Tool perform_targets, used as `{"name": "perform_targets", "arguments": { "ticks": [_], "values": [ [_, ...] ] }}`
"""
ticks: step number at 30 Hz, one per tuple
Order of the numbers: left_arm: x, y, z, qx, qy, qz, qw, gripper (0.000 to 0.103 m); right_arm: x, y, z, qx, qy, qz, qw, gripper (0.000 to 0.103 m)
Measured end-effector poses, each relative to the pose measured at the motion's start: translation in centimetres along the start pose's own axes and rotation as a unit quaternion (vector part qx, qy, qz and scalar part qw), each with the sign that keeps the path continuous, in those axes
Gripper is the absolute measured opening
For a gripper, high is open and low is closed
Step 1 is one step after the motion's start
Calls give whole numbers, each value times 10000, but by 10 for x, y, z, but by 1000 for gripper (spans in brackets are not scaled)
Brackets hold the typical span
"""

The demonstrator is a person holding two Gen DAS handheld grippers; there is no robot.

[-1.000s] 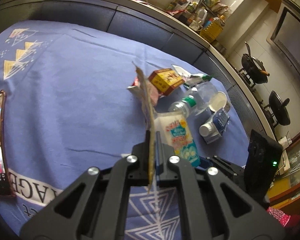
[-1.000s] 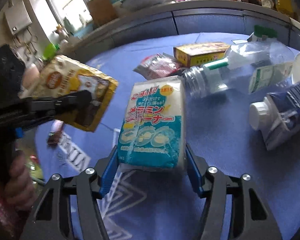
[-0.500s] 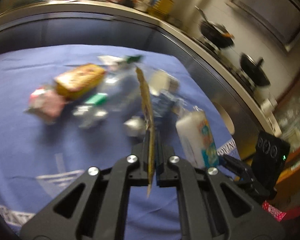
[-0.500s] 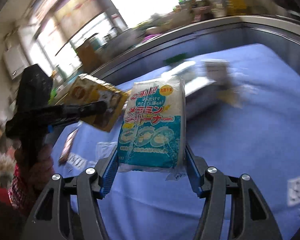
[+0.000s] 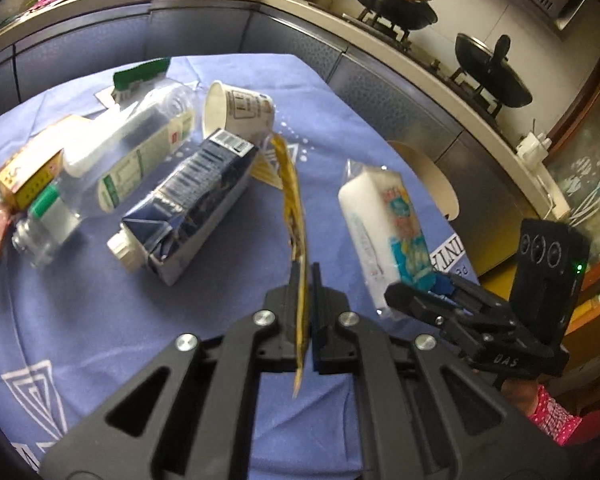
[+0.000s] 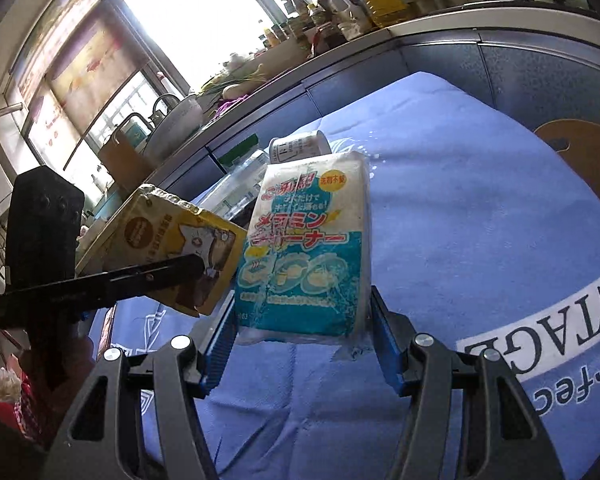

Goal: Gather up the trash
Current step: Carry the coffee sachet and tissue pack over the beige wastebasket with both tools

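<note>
Altogether: one bottle [image 5: 116,172], one carton [image 5: 192,208], one cup [image 5: 236,110], two tool-held packets.

A table under a blue cloth [image 5: 100,320] printed with white triangles and lettering is carrying a cluster of litter toward its far edge: a dark blue carton [image 5: 192,204] is lying beside a clear plastic bottle [image 5: 116,168], a toppled paper cup [image 5: 240,110], a yellow box [image 5: 28,164] and a green-edged wrapper [image 5: 140,76]
</note>
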State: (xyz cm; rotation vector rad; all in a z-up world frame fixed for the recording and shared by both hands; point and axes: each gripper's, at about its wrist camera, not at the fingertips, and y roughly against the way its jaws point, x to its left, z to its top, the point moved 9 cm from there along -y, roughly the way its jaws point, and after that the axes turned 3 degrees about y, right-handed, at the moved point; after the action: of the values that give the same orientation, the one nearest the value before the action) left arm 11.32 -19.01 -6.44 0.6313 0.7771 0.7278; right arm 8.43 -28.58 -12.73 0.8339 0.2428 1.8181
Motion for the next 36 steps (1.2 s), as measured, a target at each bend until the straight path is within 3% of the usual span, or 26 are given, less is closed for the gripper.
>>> {"name": "perform_targets", "arguments": {
  "ticks": [10, 22, 29, 36],
  "values": [
    [-8, -15, 13, 74, -306, 320, 9990, 3, -9, 10, 0, -101, -67, -19, 9999, 60],
    [-62, -63, 45, 266, -964, 310, 9945, 3, -56, 45, 22, -507, -331, -387, 9974, 60],
    [-103, -98, 65, 458, -1249, 140, 9910, 3, -98, 65, 37, -715, -547, -670, 9937, 60],
    [-158, -145, 84, 792, -1484, -346, 9851, 3, -158, 90, 44, -941, -1063, -1017, 9846, 60]
  ]
}}
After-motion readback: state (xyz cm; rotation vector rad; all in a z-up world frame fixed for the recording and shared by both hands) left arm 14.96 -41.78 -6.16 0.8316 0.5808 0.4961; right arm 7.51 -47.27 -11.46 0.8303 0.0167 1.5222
